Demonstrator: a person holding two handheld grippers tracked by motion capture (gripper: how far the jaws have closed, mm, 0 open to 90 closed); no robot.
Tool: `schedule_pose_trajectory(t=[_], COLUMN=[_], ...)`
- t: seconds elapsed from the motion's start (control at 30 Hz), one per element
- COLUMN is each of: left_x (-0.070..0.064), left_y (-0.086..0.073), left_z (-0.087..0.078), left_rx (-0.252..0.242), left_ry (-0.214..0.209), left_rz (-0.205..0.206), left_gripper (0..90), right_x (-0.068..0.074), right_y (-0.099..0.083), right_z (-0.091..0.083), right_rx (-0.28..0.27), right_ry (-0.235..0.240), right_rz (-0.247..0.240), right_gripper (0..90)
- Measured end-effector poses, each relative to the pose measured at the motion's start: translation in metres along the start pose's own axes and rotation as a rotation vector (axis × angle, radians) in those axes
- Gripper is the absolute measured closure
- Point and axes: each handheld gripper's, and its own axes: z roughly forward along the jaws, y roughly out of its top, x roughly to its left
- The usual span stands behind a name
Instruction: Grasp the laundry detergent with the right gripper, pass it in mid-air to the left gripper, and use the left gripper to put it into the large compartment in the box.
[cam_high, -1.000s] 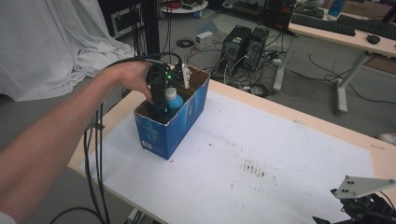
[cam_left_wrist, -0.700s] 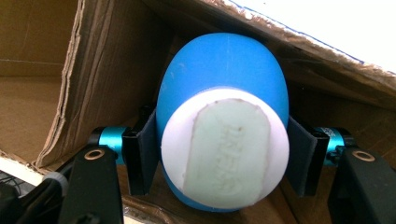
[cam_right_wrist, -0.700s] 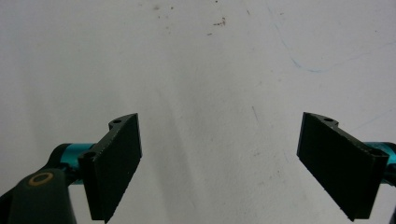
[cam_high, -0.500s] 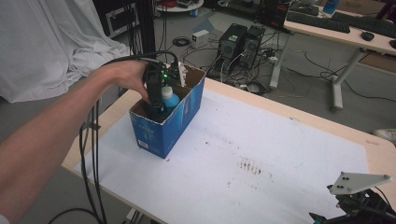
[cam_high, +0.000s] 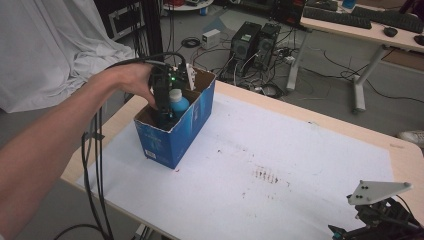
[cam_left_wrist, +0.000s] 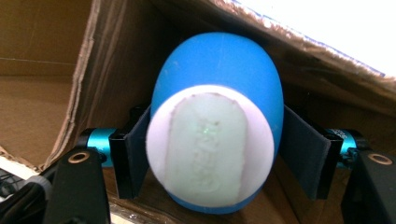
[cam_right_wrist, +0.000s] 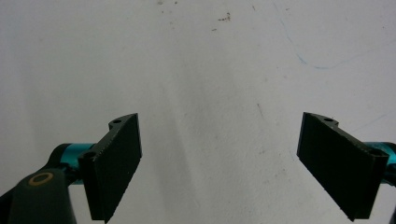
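Note:
A blue bottle (cam_high: 177, 104) with a white cap stands inside the open blue cardboard box (cam_high: 175, 140) at the table's left. My left gripper (cam_high: 167, 102) reaches down into the box, and its jaws press on both sides of the blue bottle (cam_left_wrist: 217, 123), whose white cap faces the camera in the left gripper view. At the table's near right corner my right gripper (cam_high: 380, 220) hovers over the white sheet. Its fingers (cam_right_wrist: 116, 163) stand wide apart with nothing between them.
White paper (cam_high: 280, 170) covers the wooden table, with small dark stains near its middle. Black cables (cam_high: 92, 165) trail from the left gripper over the table's left edge. A white cloth, computer towers and a desk stand on the floor beyond.
The bottle sits slightly higher in the box than before, with the left gripper still on it. The right gripper has hardly moved.

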Motion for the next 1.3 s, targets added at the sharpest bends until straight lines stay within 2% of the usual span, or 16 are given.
schedule_pose_trajectory(t=[0.07,0.4,0.5,0.63,0.8,0.9,1.07,1.27,1.3], left_x=[0.001,0.002,0.002,0.000,0.001,0.000,-0.005,-0.016,-0.018], left_y=[0.000,0.000,0.001,0.004,0.009,0.012,0.022,0.042,0.046], left_z=[-0.004,-0.016,-0.022,-0.031,-0.049,-0.056,-0.069,-0.081,-0.082], left_rx=[0.001,0.008,0.008,0.010,0.003,0.001,-0.013,-0.016,-0.020], left_ry=[0.016,0.024,0.042,0.051,0.090,0.093,0.110,0.128,0.120], left_rz=[-0.004,-0.018,-0.019,-0.009,0.001,0.003,0.031,0.078,0.085], left_gripper=[29.8,29.2,28.0,27.6,25.5,25.5,25.5,23.7,23.0], right_x=[0.000,0.000,0.000,0.001,0.001,0.001,0.001,0.001,0.001], right_y=[-0.001,-0.001,-0.001,-0.001,0.000,0.000,-0.001,0.000,0.000], right_z=[0.000,0.001,0.001,0.001,0.000,0.000,-0.001,-0.002,-0.002], right_rx=[0.001,0.001,0.002,0.001,0.000,-0.002,-0.006,-0.006,-0.006], right_ry=[0.000,0.000,0.001,0.002,0.000,0.002,0.000,0.000,0.001], right_rz=[-0.001,-0.001,0.003,0.002,-0.003,-0.002,-0.002,-0.004,-0.005], right_gripper=[13.4,13.4,13.4,13.4,13.3,13.4,13.4,13.4,13.3])
